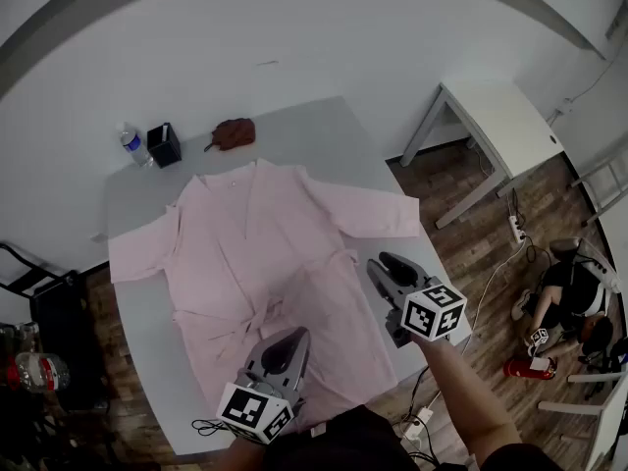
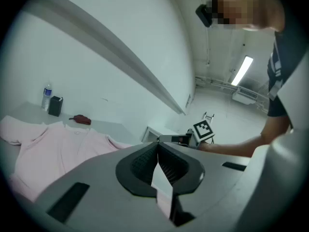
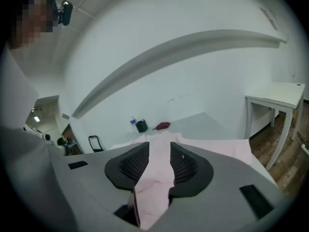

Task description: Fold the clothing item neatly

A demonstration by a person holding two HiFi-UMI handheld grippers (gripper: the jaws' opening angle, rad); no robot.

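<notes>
Now the pink robe (image 1: 265, 253) lies spread flat on the counter (image 1: 137, 199). Left gripper (image 1: 292, 338) is clenched shut. Right gripper (image 1: 385, 266) is released, jaws apart above the robe.

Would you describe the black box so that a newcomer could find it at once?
On the grey table, look past the pink robe to the far left corner. The box stands between a bottle and a reddish pouch, the only black one.

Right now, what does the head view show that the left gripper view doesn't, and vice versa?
Only the head view: the wooden floor and a red canister lying on it. Only the left gripper view: a ceiling light and the person's head-worn camera. Both: the pink robe, water bottle, black container and white side table.
</notes>
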